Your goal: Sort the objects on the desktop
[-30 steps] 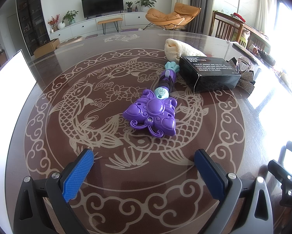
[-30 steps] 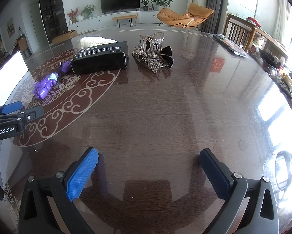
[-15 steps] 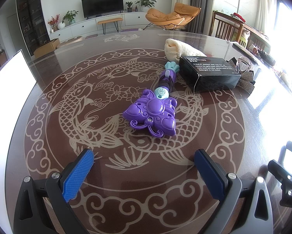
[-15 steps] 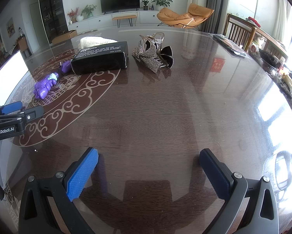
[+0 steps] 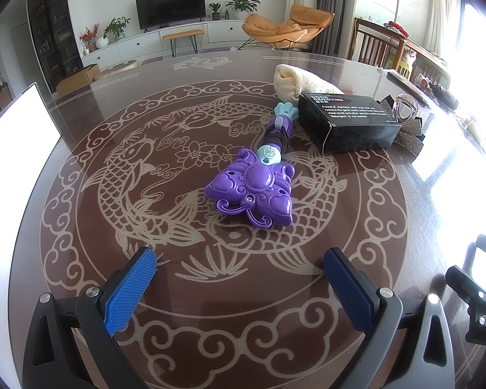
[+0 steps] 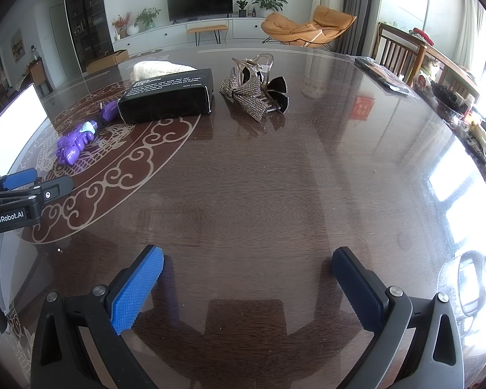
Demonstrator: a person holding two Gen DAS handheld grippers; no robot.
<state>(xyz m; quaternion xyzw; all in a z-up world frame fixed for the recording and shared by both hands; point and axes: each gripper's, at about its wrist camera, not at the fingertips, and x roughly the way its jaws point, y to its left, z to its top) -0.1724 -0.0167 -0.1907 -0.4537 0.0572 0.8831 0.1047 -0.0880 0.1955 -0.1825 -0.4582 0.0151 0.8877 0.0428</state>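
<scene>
A purple toy wand (image 5: pixel 254 191) with a teal handle end lies on the round glass-topped table (image 5: pixel 113 214), a little ahead of my open, empty left gripper (image 5: pixel 239 278). Behind it lie a black box (image 5: pixel 346 121) and a cream knitted cloth (image 5: pixel 295 79). In the right wrist view the wand (image 6: pixel 76 142), the box (image 6: pixel 168 95), the cloth (image 6: pixel 155 66) and a rhinestone bow hair clip (image 6: pixel 252 92) lie far ahead of my open, empty right gripper (image 6: pixel 248 275). The left gripper (image 6: pixel 19 188) shows at that view's left edge.
A white panel (image 5: pixel 12 142) stands at the table's left edge. A dark flat packet (image 6: pixel 382 76) lies at the far right of the table. Chairs (image 6: pixel 402 53) and clutter stand beyond the right edge. The right gripper's body (image 5: pixel 476 295) shows at the left wrist view's right edge.
</scene>
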